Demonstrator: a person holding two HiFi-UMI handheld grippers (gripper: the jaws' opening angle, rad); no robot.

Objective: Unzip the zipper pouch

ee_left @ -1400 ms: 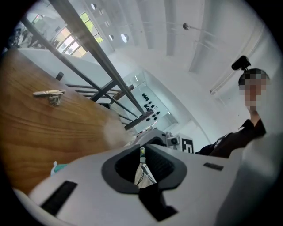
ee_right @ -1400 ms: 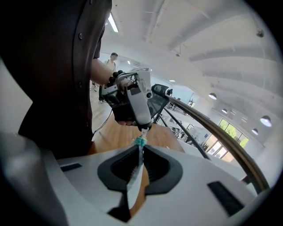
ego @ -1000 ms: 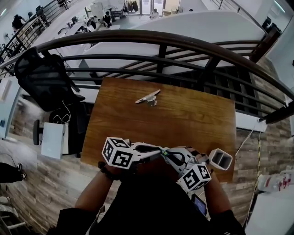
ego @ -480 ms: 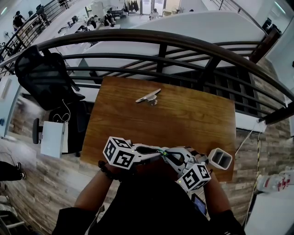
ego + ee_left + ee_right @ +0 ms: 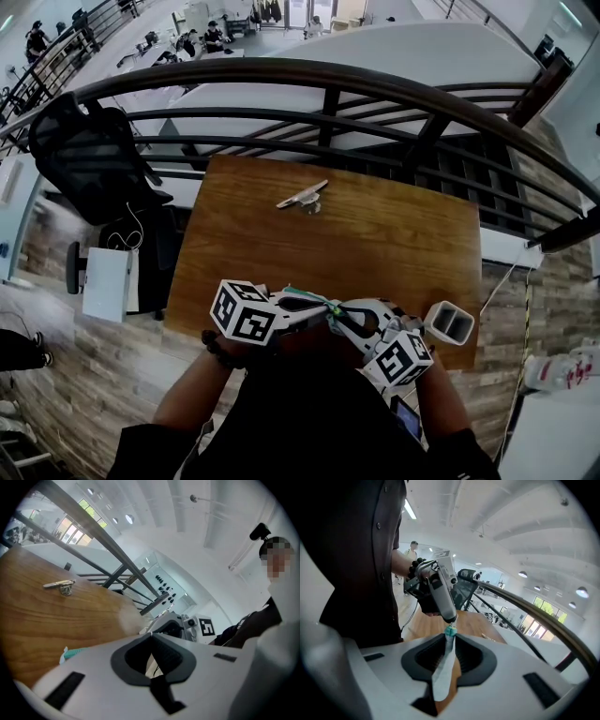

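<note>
Close against the person's body, at the near edge of the wooden table, both grippers point inward and meet tip to tip. The right gripper has the zipper pouch edge-on between its pads, clamped, though those jaws have just been easing wider. The left gripper comes at it from the opposite side. Its jaws have just snapped closed, tips pressed together on the pouch's teal end. Black-and-white square markers show on each gripper's cube. Both forearms angle in from below. Farther out, a small metal piece lies toward the table's far side, and beyond it runs a dark railing.
</note>
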